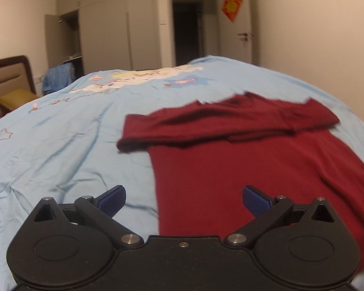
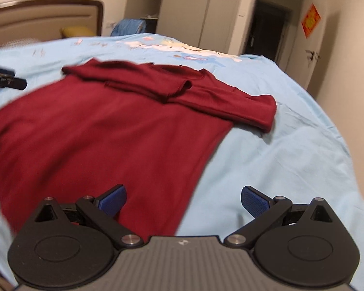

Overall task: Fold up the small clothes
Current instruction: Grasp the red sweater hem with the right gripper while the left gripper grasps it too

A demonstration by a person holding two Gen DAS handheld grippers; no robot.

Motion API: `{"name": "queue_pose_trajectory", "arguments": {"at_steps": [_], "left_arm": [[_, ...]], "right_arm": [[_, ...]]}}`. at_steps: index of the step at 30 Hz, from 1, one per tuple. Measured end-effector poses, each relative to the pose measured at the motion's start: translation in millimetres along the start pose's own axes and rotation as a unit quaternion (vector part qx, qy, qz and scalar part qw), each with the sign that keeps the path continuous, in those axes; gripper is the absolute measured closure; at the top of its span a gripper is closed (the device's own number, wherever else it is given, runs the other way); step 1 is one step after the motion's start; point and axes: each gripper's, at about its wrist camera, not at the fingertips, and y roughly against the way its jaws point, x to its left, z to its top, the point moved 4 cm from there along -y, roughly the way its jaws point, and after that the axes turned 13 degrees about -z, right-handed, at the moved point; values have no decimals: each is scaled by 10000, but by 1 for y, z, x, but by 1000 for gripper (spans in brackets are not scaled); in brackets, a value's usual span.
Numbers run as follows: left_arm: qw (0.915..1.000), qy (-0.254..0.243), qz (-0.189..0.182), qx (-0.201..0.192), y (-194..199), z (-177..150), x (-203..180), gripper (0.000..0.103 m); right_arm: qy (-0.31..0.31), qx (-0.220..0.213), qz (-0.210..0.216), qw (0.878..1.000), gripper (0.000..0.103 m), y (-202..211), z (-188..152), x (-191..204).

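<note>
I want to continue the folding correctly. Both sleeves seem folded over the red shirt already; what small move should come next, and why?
Probably lower both open grippers, left gripper and right gripper, onto the near hem corners of the red shirt. Each hangs above a side edge, holding nothing, and the sleeves already lie across the chest, so the body fold remains.

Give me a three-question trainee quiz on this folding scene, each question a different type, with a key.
1. True or false: the left gripper is clamped on the dark red shirt.
2. Multiple choice: what lies folded across the top of the shirt? A) both sleeves B) a towel C) a sock
3. Fill in: the shirt lies on a light ____ bedcover.

Key: 1. False; both it and the right gripper are open and hold nothing. 2. A, the sleeves lie across the chest. 3. Blue.
</note>
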Motion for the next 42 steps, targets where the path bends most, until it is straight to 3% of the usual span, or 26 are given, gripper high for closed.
{"name": "queue_pose_trajectory", "arguments": {"at_steps": [6, 10, 15, 19, 23, 25, 27, 29, 31, 37, 41, 42], "left_arm": [[9991, -317, -130, 268, 14, -34, -19, 1], [9987, -314, -219, 331, 24, -48, -27, 1], [9974, -481, -288, 450, 32, -60, -37, 1], [9962, -607, -368, 497, 37, -65, -44, 1], [9956, -685, -439, 465, 42, -66, -50, 1], [9951, -737, -501, 420, 46, -66, -54, 1], [9943, -807, -595, 359, 50, -66, -59, 1], [9929, -906, -711, 284, 54, -66, -66, 1], [9910, -1050, -814, 179, 57, -68, -75, 1], [9815, -1690, -900, -58, 54, -77, -113, 1], [9743, -2190, -520, -8, 40, -80, -131, 4], [9733, -2254, -430, 34, 37, -80, -131, 12]], "right_arm": [[261, -206, -125, 9994, 0, 37, -21, 6], [412, -428, 150, 9981, 0, 62, -33, 14], [1133, -567, 482, 9908, 0, 82, -49, 38], [1981, -691, 138, 9776, 1, 82, -60, 59], [2443, -901, -100, 9655, 19, 84, -64, 73], [2542, -1068, -186, 9611, 37, 88, -62, 75], [2593, -1203, -210, 9581, 73, 92, -59, 77], [2537, -1312, -175, 9582, 88, 97, -56, 77], [2324, -1360, -94, 9630, 94, 100, -49, 74], [1175, -1470, 113, 9821, 96, 114, -8, 53], [543, -1524, 256, 9865, 96, 120, 18, 38], [419, -1541, 283, 9868, 96, 121, 23, 34]]}}
